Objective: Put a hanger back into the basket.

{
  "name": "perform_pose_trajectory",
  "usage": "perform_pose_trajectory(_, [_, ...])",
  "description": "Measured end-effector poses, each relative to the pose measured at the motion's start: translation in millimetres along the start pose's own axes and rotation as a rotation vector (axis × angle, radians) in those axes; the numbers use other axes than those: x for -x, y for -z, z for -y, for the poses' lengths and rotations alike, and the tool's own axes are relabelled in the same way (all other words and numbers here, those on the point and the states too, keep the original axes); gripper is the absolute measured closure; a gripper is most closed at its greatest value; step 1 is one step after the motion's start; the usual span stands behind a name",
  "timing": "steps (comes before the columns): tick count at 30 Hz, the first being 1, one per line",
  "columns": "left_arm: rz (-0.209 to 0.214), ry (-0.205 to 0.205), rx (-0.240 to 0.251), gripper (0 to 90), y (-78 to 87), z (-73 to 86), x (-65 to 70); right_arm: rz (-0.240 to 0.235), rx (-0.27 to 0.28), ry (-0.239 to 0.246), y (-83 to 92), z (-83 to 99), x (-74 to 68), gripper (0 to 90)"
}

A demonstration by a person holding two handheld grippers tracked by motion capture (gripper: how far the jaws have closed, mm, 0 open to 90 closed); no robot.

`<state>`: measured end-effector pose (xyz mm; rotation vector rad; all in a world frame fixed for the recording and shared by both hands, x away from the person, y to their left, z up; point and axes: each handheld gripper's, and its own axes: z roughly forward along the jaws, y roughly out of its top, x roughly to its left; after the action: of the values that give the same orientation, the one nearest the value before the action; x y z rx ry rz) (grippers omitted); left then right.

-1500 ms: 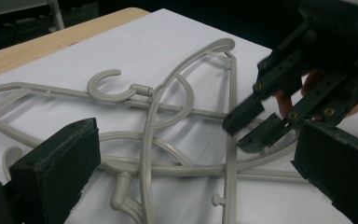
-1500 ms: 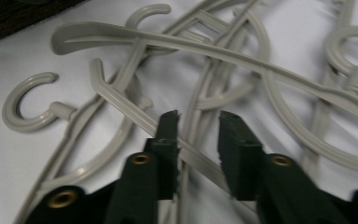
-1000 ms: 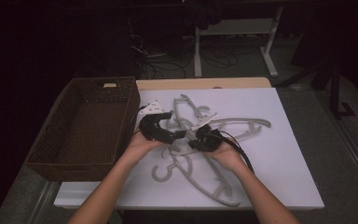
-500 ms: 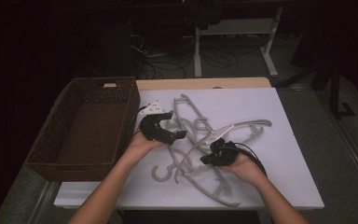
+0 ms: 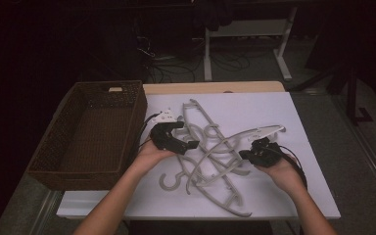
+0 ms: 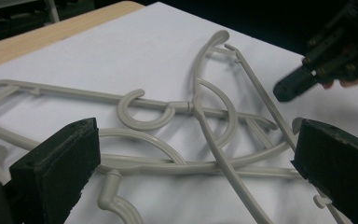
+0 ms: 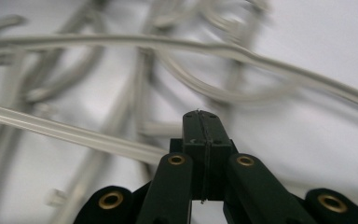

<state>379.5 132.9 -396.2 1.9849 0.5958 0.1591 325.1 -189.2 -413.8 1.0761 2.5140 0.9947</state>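
A tangle of grey plastic hangers (image 5: 210,147) is lying on the white table (image 5: 303,117), spread across its middle. The left gripper (image 5: 188,145) is hovering at the left edge of the pile with its jaws spread wide and nothing between them; in the left gripper view the 2 black pads (image 6: 56,163) are standing on either side of the crossed hangers (image 6: 200,140) without touching them. The right gripper (image 5: 245,154) is sitting at the right side of the pile, its jaws clenched together on nothing, pointing at the hangers (image 7: 121,144) just ahead. A brown wicker basket (image 5: 68,147) is resting at the table's left edge, beside the left hand (image 5: 149,154).
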Motion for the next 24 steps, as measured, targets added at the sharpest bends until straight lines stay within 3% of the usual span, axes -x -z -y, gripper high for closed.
perform_pose_trajectory(6, [0.021,-0.014,-0.031,0.0,-11.0,3.6,9.8,0.051,-0.058,-0.020,-8.1,7.5,13.2,88.7])
perform_pose_trajectory(11, [0.029,-0.019,-0.084,0.0,-22.6,9.5,16.4,0.040,-0.059,-0.032,-10.6,8.2,15.3,88.7])
perform_pose_trajectory(16, [0.042,0.003,-0.164,6.2,-36.9,17.7,23.3,0.041,-0.061,-0.033,-12.0,7.9,15.2,88.8])
perform_pose_trajectory(24, [0.063,0.044,-0.252,17.8,-48.5,25.4,27.2,0.038,-0.062,-0.036,-13.0,8.5,15.5,88.8])
